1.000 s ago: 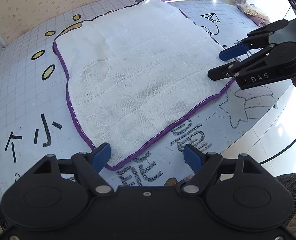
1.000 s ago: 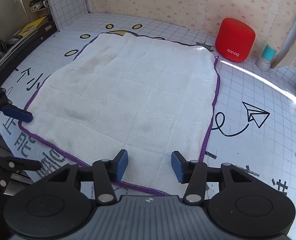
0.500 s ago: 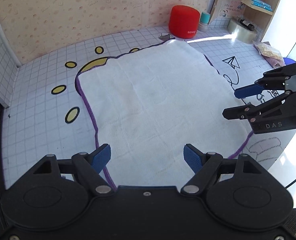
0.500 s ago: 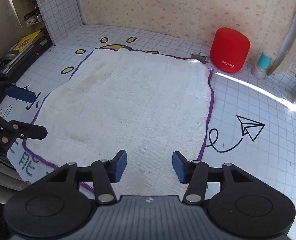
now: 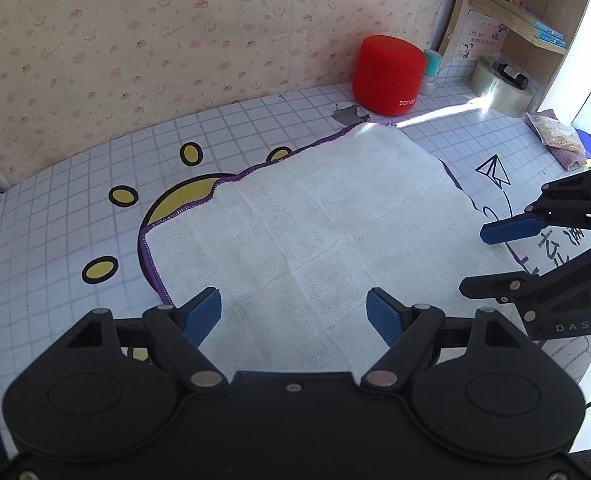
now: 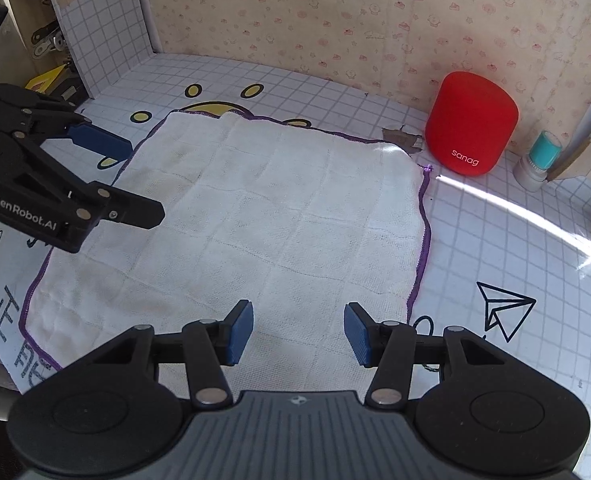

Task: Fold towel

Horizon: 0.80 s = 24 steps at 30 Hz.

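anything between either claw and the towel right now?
Nothing visible. The towel lies flat and bare; the left claw and right claw are both open above its near part. The red speaker stands beyond the far corner, clear of both.

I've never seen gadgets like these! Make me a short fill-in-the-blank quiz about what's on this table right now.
1. The white towel lies spread flat, and its stitched edging is ____ in colour.
2. The left tool and the right tool both have their fingers ____, holding nothing.
3. The rounded object beyond the towel's far corner is coloured ____.
4. A paper ____ is drawn on the mat beside the towel.

Missing words: purple; open; red; plane
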Each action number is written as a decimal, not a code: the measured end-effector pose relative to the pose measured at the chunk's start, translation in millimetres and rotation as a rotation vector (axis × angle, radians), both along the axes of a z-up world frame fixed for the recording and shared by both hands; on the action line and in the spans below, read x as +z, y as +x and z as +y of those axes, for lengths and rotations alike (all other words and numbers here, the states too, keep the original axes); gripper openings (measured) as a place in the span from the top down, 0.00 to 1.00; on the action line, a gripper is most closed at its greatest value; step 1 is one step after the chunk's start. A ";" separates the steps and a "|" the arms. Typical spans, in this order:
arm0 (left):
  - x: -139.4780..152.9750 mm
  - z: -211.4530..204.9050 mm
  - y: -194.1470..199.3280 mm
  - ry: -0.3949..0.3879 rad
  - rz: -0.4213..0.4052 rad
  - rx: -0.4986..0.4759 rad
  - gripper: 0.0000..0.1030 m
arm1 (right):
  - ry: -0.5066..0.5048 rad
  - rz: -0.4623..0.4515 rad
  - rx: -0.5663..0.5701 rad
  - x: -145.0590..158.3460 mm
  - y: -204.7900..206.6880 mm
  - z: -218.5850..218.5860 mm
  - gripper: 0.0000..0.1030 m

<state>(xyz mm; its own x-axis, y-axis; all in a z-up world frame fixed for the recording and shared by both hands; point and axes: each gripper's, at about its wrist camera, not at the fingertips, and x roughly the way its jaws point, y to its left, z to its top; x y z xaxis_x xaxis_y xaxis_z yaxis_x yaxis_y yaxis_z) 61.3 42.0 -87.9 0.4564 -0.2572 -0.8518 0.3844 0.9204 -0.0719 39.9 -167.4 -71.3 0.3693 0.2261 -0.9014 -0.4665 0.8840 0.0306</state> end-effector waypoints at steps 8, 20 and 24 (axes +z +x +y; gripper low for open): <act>-19.1 11.9 24.7 0.015 0.040 -0.009 0.21 | -0.007 0.008 -0.037 -5.5 10.5 3.7 0.51; -22.1 4.3 63.7 0.085 0.015 -0.025 0.21 | -0.015 0.021 -0.132 -13.9 16.2 7.7 0.36; -22.5 2.3 72.9 0.088 0.015 -0.029 0.21 | -0.020 0.025 -0.162 -16.2 15.0 9.9 0.32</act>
<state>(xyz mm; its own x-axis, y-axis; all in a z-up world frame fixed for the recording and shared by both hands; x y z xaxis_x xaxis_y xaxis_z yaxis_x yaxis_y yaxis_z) 134.2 44.2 -110.4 0.4371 -0.1939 -0.8783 0.4108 0.9117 0.0031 54.8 -157.5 -87.5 0.3766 0.1469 -0.9147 -0.3168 0.9482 0.0219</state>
